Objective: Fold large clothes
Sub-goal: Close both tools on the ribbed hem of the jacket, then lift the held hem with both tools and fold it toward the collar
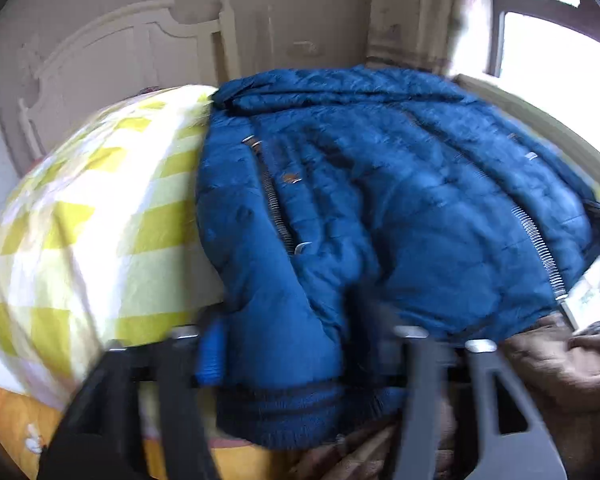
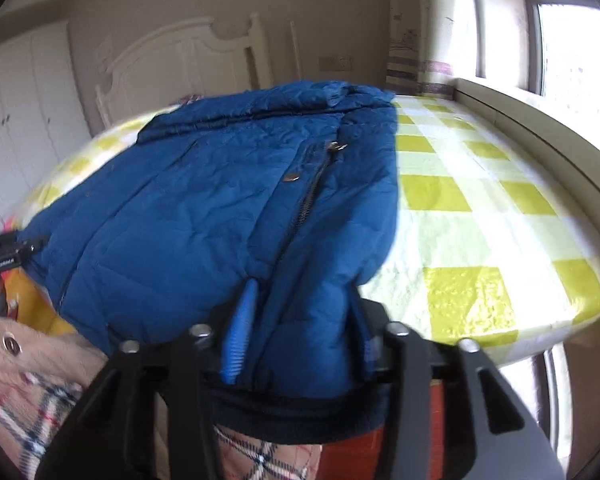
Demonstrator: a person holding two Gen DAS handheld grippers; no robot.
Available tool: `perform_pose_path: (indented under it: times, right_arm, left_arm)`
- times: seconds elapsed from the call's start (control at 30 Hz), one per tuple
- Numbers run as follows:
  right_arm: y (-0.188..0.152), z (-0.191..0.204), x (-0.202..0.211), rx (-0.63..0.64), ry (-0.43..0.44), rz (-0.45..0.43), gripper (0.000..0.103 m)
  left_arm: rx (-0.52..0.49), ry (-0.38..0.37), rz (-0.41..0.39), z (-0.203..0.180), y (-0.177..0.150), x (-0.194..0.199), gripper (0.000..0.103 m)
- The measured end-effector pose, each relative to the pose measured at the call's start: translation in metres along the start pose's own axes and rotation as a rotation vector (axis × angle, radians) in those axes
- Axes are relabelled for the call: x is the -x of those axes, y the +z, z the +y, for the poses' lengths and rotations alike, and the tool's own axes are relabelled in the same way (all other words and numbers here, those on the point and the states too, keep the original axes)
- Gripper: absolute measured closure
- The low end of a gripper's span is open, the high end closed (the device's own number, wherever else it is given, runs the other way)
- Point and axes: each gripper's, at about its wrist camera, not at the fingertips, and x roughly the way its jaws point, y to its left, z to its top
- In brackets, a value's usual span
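A blue padded jacket (image 1: 380,200) with metal zips lies spread on a bed with a yellow-and-white checked cover (image 1: 80,220). My left gripper (image 1: 292,348) is shut on the jacket's near hem, with its dark ribbed band bunched between the fingers. In the right wrist view the same jacket (image 2: 220,200) lies on the checked cover (image 2: 480,220). My right gripper (image 2: 300,340) is shut on the hem at the jacket's other near corner, with cloth filling the gap between the blue pads (image 2: 236,344). The other gripper (image 2: 0,256) shows at the left edge.
A tan coat with a plaid lining (image 2: 40,400) lies at the near bed edge under the jacket hem. A white headboard (image 2: 188,60) stands at the far end. A window sill (image 2: 540,120) and curtain run along the right side. An orange cloth (image 1: 28,420) lies below left.
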Motion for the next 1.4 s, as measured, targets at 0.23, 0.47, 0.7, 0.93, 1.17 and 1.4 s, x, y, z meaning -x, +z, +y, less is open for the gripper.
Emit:
perform_pose_path:
  times: [0.23, 0.47, 0.7, 0.93, 1.17, 1.4]
  right_arm:
    - [-0.006, -0.006, 0.007, 0.030, -0.013, -0.007, 0.046]
    - [-0.004, 0.011, 0.007, 0.078, -0.046, -0.013, 0.079]
    - [0.013, 0.000, 0.032, -0.028, 0.066, -0.152, 0.090]
    - [0.037, 0.004, 0.131, -0.085, 0.226, -0.374, 0.092]
    - [0.103, 0.025, 0.205, 0.011, 0.235, -0.592, 0.091]
    - [0.235, -0.030, 0.041, -0.187, 0.225, -0.193, 0.082]
  left_arm:
    - [0.096, -0.055, -0.002, 0.020, -0.009, -0.003, 0.017]
    - [0.029, -0.097, -0.027, 0.002, -0.004, 0.005, 0.071]
    - [0.190, -0.250, -0.081, 0.027, 0.016, 0.023, 0.082]
    - [0.316, -0.445, -0.251, 0.059, 0.035, 0.102, 0.083]
    - [0.355, -0.572, -0.411, 0.089, 0.096, 0.173, 0.081]
    - [0.575, -0.650, -0.050, 0.126, 0.222, 0.000, 0.075]
